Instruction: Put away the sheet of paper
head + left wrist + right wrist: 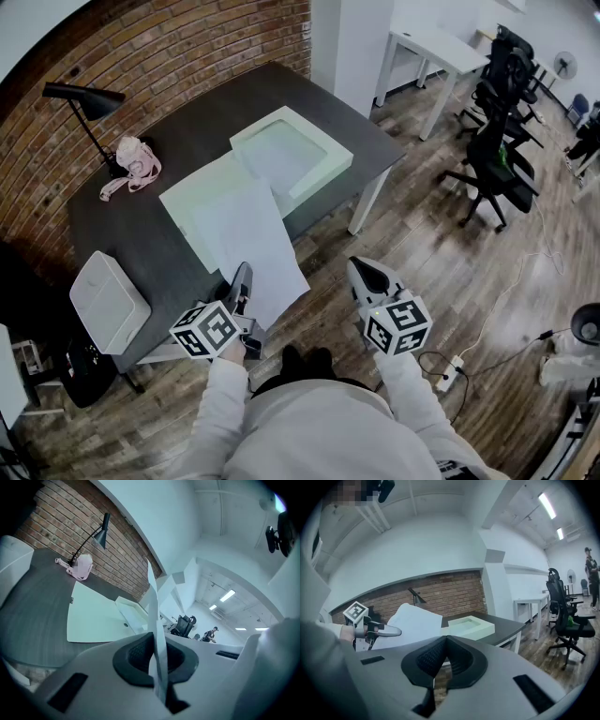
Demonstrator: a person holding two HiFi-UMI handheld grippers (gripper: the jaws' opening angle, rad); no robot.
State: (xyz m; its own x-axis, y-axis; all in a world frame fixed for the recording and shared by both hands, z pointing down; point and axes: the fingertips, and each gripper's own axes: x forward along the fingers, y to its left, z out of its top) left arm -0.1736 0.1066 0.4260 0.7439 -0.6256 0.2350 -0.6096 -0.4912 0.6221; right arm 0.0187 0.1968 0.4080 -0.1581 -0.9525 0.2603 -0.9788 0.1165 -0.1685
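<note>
Head view: my left gripper (242, 278) is clamped on the near edge of the sheet of paper (251, 230). The sheet overhangs the table (159, 141) and reaches back across a flat lid (183, 208) toward the open box (323, 173). I take the box to be where the sheet goes, so I should carry it forward low and level, far edge leading.

Left gripper view: the jaws are closed on the sheet, seen edge-on. The bite looks narrow, so I want a slow move with no twist, or the paper may slip or crease.

Right gripper view: the right gripper (446, 641) has its jaws together on nothing. The sheet billows up beside the left gripper — I'd bring the right one under the loose side to steady it.
</note>
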